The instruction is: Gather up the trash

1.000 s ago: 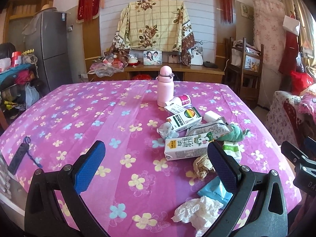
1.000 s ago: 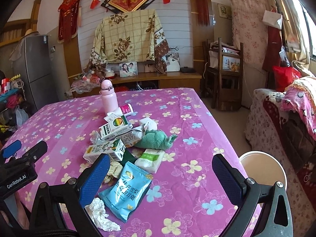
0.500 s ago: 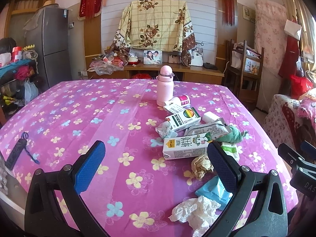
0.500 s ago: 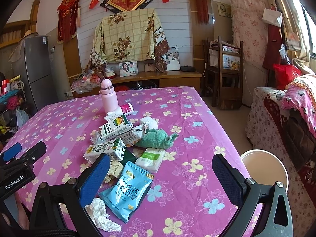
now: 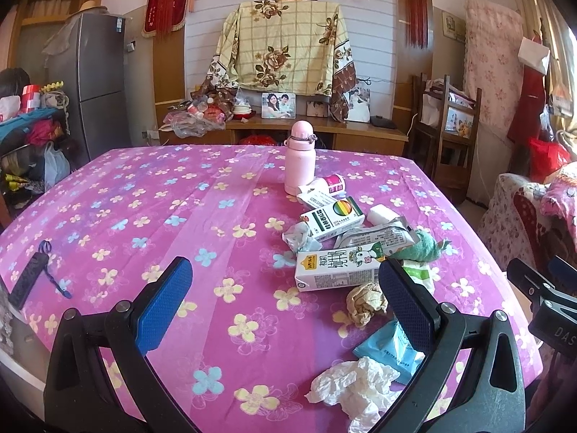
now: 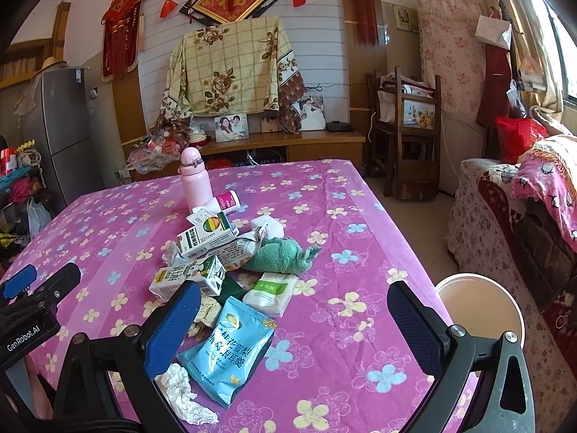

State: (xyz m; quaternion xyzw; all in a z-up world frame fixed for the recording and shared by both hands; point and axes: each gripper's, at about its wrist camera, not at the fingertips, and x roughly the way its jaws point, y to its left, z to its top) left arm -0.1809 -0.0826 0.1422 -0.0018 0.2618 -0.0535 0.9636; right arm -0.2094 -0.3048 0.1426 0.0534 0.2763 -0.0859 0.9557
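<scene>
Both grippers are hovering wide open over the near edge of the tabletop (image 5: 151, 195), holding nothing. The left gripper (image 5: 285, 310) is facing the trash pile (image 5: 346, 245); the right gripper (image 6: 294, 328) is framing the blue packet (image 6: 230, 350). Collecting isn't started; next, I reckon, someone's closing on the packet or tissue (image 5: 357, 389), with the bin (image 6: 479, 310) waiting just off the right edge.

Worktop (image 5: 151, 195) under thin, slightly glossy pink floral cloth. Milk carton (image 5: 339, 269) smooth printed card; blue snack pouch (image 6: 227, 355) glossy plastic film. White tissue (image 5: 355, 386) and brown wad (image 5: 366, 303) crumpled matt paper. Green rag (image 6: 279, 256) fuzzy cloth. Pink flask (image 5: 300, 158) matt, probably coated metal. Gripper pads (image 5: 164, 306) blue textured rubber on black plastic.
</scene>
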